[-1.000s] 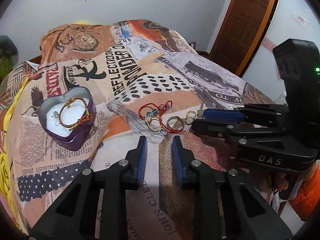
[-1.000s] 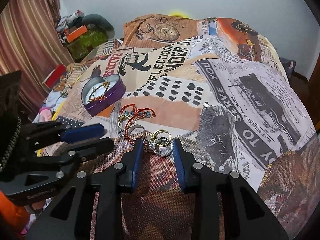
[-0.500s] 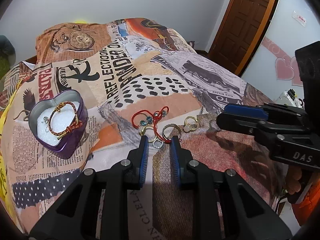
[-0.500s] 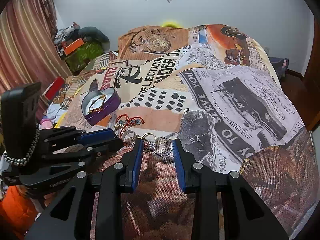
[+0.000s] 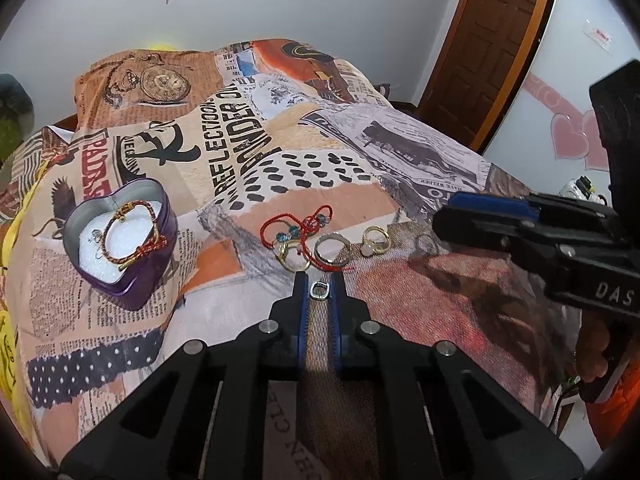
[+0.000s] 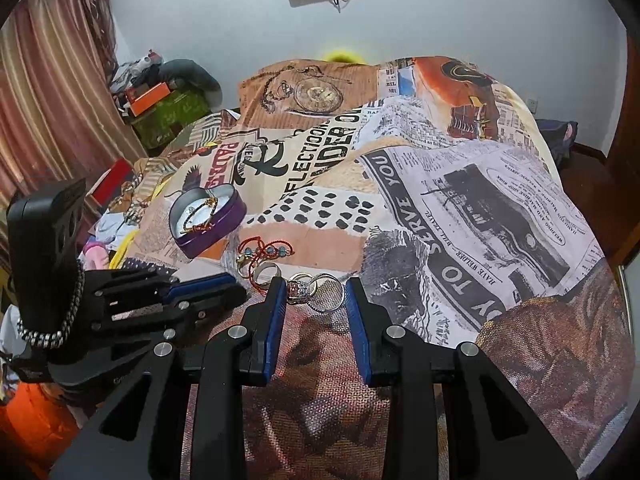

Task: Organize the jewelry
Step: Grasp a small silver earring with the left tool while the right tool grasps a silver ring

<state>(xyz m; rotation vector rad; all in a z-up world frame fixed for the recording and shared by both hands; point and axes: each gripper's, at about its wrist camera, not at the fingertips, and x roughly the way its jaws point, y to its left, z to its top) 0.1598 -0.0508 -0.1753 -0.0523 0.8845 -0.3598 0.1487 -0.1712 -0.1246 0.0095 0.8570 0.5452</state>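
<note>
My left gripper [image 5: 319, 281] is shut on a small silver ring [image 5: 319, 290], just in front of the jewelry pile. The pile holds a red cord bracelet [image 5: 298, 226], a gold ring [image 5: 295, 257], a wide silver ring [image 5: 333, 249] and a gold stone ring [image 5: 375, 237]. A purple heart-shaped tin [image 5: 132, 276] to the left holds a braided bracelet [image 5: 134, 236]. My right gripper [image 6: 316, 286] is open, its fingers on either side of two rings [image 6: 316, 294]. The tin [image 6: 224, 218] and red cord [image 6: 264, 250] also show there.
All this lies on a bed with a newspaper-print cover [image 5: 248, 152]. A wooden door [image 5: 492, 40] stands at the back right. A curtain and a clutter of boxes [image 6: 160, 108] are beside the bed's left side.
My left gripper moved forward to the pile and closed on the small silver ring. My right gripper drew back and lifted from the pile, staying open.
</note>
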